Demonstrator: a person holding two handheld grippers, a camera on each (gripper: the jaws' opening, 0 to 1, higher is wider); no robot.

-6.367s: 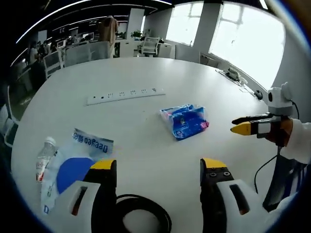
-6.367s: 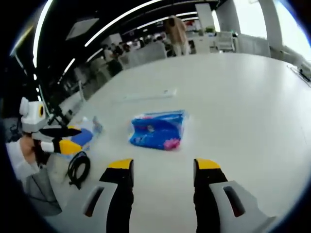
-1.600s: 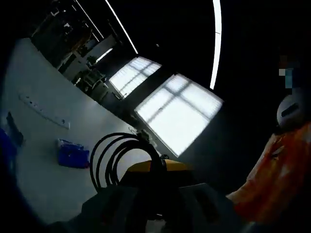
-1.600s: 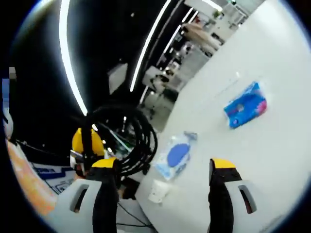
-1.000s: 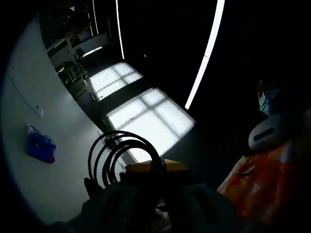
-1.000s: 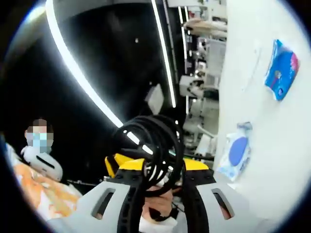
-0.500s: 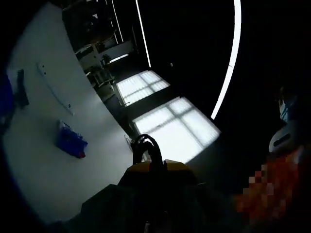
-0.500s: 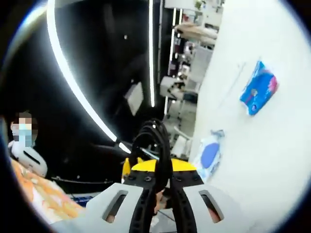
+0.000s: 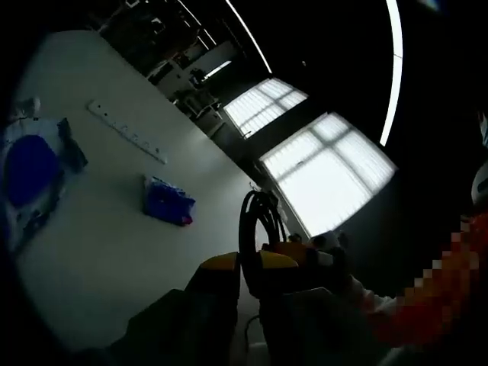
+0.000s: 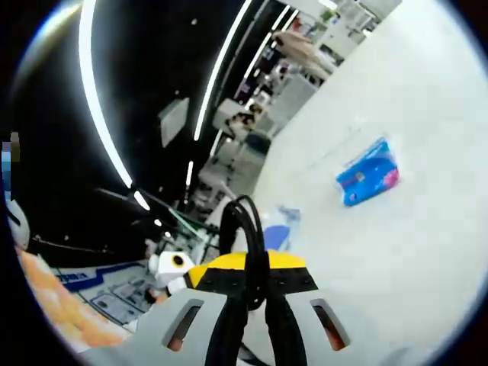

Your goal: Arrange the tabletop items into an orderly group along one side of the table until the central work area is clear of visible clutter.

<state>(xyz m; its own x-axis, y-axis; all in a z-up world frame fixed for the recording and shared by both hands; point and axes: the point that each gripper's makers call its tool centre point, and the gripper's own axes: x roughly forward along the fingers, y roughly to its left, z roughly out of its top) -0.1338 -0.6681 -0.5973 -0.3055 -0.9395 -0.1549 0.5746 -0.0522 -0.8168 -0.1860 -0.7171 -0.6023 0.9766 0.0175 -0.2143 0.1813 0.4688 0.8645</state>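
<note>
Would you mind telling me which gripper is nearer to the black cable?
Right. The right gripper is shut on the cable. The left gripper has it rising between its jaws, but it is too dark to tell contact.

Open white desk (image 9: 107, 236) around the blue packet (image 9: 168, 200), power strip (image 9: 126, 131) beyond it, blue-lidded wipes pack (image 9: 30, 169) towards one edge, black cable coil (image 10: 245, 229) crossing right gripper (image 10: 245, 268) jaws.

Right gripper (image 10: 255, 284) — grey body, slotted, yellow-tipped jaws; left gripper (image 9: 242, 268) — dark, yellow tips; orange sleeve (image 9: 438, 293)
</note>
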